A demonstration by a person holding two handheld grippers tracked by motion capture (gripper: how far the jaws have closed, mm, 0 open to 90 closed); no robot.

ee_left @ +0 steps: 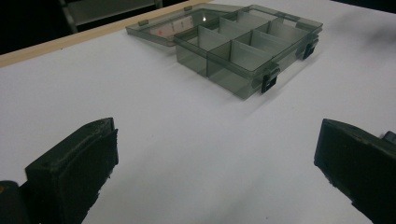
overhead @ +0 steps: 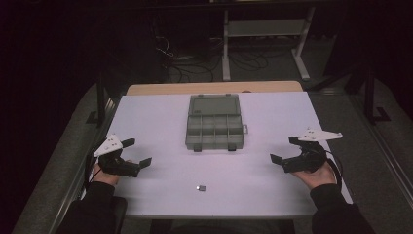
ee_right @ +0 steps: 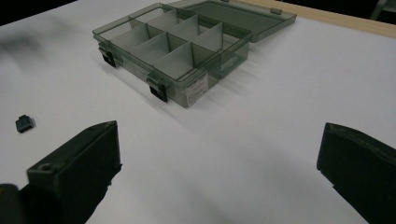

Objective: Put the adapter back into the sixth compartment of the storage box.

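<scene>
Two open grippers flank bare tabletop (overhead: 272, 195) around the organizer box (overhead: 214, 130).

Bare white table (overhead: 146, 117) on both sides of open compartment box (overhead: 214, 130) at centre; small dark part (overhead: 200, 187) alone on near strip, well apart from box.

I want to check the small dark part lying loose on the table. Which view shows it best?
The right gripper view: the small dark part lies fairly close at the left, its blocky shape readable. In the high view it is a tiny speck on the table, nearer the person than the compartment box.
</scene>
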